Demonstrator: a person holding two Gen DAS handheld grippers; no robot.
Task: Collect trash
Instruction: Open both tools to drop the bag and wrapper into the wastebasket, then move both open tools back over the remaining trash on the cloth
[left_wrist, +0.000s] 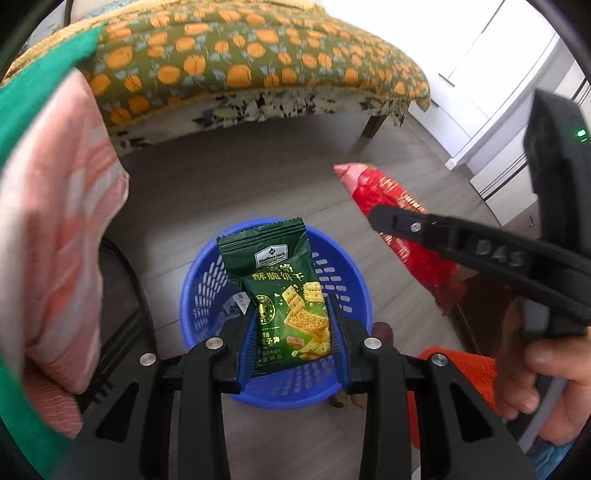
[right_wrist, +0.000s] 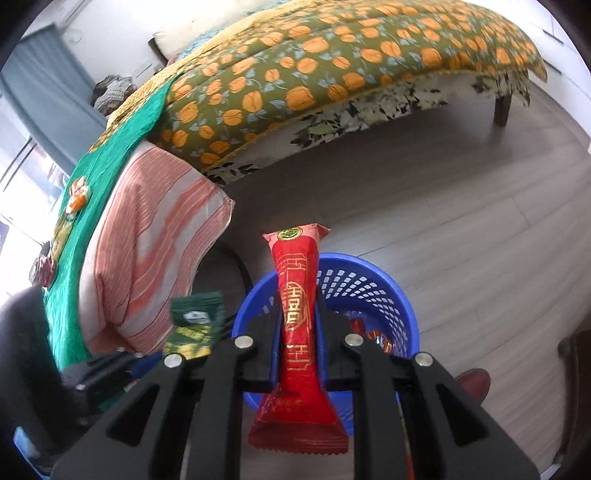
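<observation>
Left claw (left_wrist: 291, 328) clamps green cracker packet (left_wrist: 282, 291) upright, directly above blue basket (left_wrist: 207, 273) on the floor. Right claw (right_wrist: 298, 332) grips red wrapper (right_wrist: 297, 325) at mid-length, over the basket's near-left rim; wrappers already lie inside.

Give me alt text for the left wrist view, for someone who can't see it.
The left gripper holds a green snack packet over a blue basket on the floor. To the right, the right gripper carries a red packet, with a bed behind.
</observation>
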